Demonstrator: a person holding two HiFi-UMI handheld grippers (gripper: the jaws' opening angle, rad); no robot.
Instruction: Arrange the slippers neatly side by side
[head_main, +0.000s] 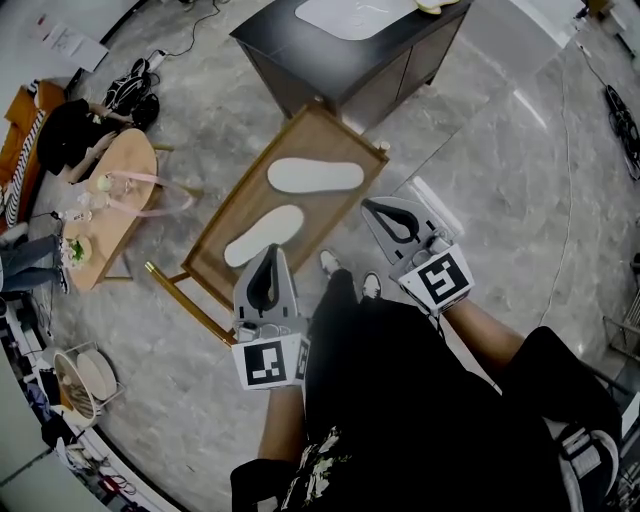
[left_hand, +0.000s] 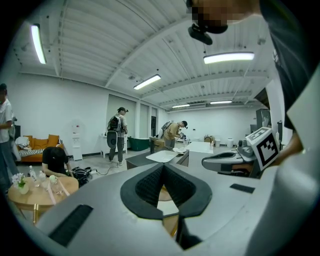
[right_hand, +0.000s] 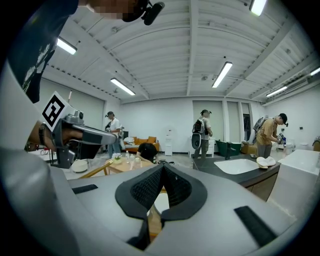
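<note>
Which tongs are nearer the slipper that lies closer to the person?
Left. The left tongs point at the near slipper, right beside it; the right tongs hover off to its right, nearer the far slipper.

Bright, even indoor light from long ceiling tubes (left_hand: 228, 57), which burn out to plain white in both gripper views. Head view: the glossy floor (head_main: 500, 140) shows a broad pale sheen; shadows are faint and soft-edged; the white slippers (head_main: 315, 175) are overexposed, with little surface detail; the black clothing (head_main: 420, 400) at the bottom is nearly featureless. All three views are wide-angle: straight lines bow outward toward the edges, and the gripper views darken to black at the corners. The left tool (left_hand: 163, 170) and right tool (right_hand: 163, 169), close to the lens, are slightly soft; the room behind is sharper
</note>
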